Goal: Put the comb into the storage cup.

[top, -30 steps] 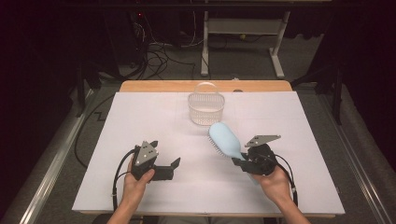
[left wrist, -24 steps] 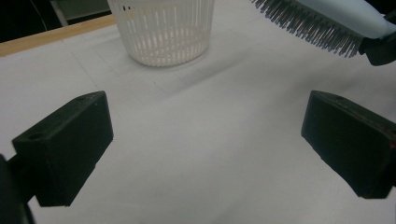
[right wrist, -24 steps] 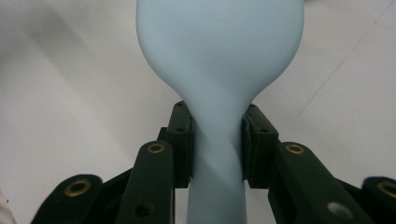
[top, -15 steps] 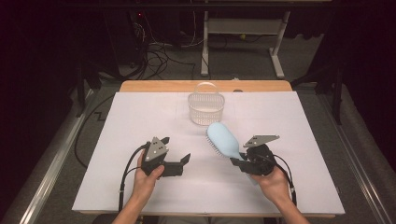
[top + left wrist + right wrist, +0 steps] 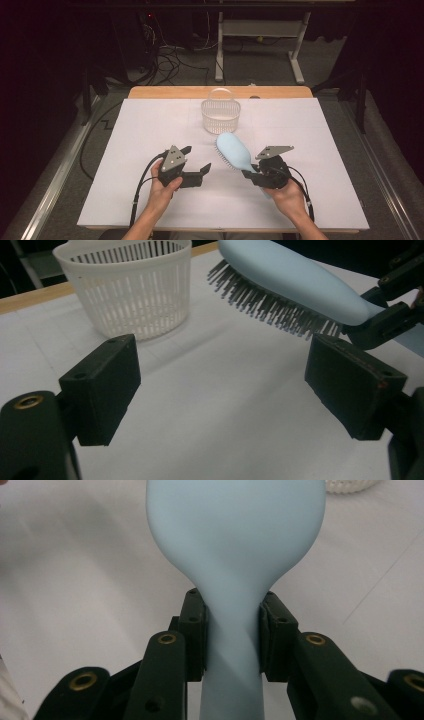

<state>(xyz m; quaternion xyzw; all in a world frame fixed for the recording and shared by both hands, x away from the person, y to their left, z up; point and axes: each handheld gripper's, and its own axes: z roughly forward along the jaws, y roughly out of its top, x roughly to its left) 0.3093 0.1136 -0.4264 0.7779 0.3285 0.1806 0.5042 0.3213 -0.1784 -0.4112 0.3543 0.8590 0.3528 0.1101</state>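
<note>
Since earlier, left gripper [image 5: 199, 165] neared the hairbrush [image 5: 234, 151], closing on nothing; right gripper [image 5: 231, 630] clamps its handle.

gripper: the right gripper [image 5: 232, 632] rises from the bottom edge, black, brass-coloured rivets on its linkage arms
jaws: one on each side of the handle, pads pressed flat against it
held thing: pale blue hairbrush [image 5: 235, 545], gripped at the narrow neck of its handle just below where it widens into the head
brush view: smooth back of the head faces the camera, reaching up past the top edge; bristles not visible
surface: white table cover [image 5: 80, 570] behind the brush, with faint lines on it
top right corner: bottom edge of a white basket [image 5: 350, 485], cut off by the frame, apart from the brush
</note>
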